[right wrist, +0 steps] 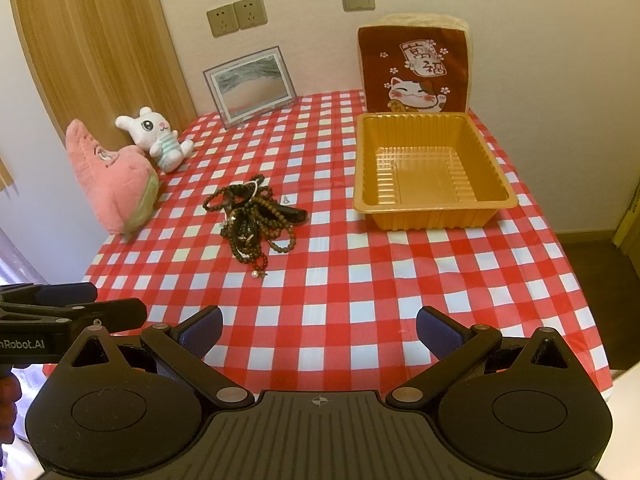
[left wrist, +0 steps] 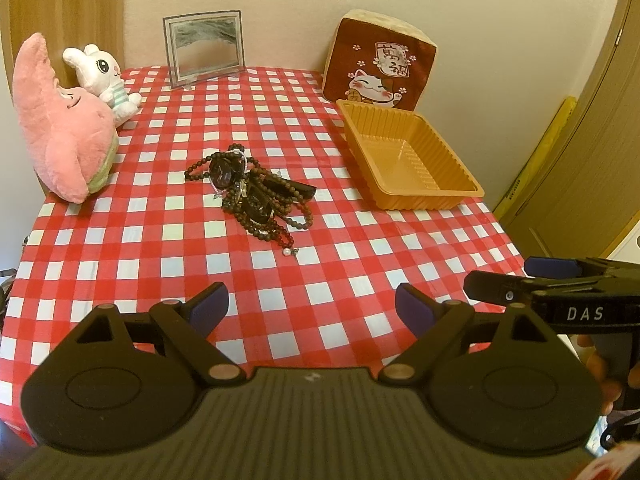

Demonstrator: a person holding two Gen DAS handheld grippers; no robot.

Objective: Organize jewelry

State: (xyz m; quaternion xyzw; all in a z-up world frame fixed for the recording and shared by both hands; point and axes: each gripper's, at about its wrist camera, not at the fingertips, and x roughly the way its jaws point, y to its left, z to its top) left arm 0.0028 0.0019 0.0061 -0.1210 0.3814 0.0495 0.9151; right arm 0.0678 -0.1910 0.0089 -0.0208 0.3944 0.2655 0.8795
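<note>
A tangled pile of jewelry (left wrist: 252, 192), dark bead strands with watches and a small pearl end, lies in the middle of the red-and-white checked tablecloth (left wrist: 320, 280); it also shows in the right wrist view (right wrist: 252, 216). An empty orange plastic tray (left wrist: 408, 156) stands to its right, also seen in the right wrist view (right wrist: 428, 168). My left gripper (left wrist: 312, 308) is open and empty near the front edge. My right gripper (right wrist: 320, 332) is open and empty, beside the left one and apart from the pile.
A pink star plush (left wrist: 60, 120) and a white bunny plush (left wrist: 104, 76) sit at the left. A framed picture (left wrist: 204, 46) and a red lucky-cat cushion (left wrist: 380, 64) stand at the back against the wall. A wooden door (left wrist: 600, 140) is at the right.
</note>
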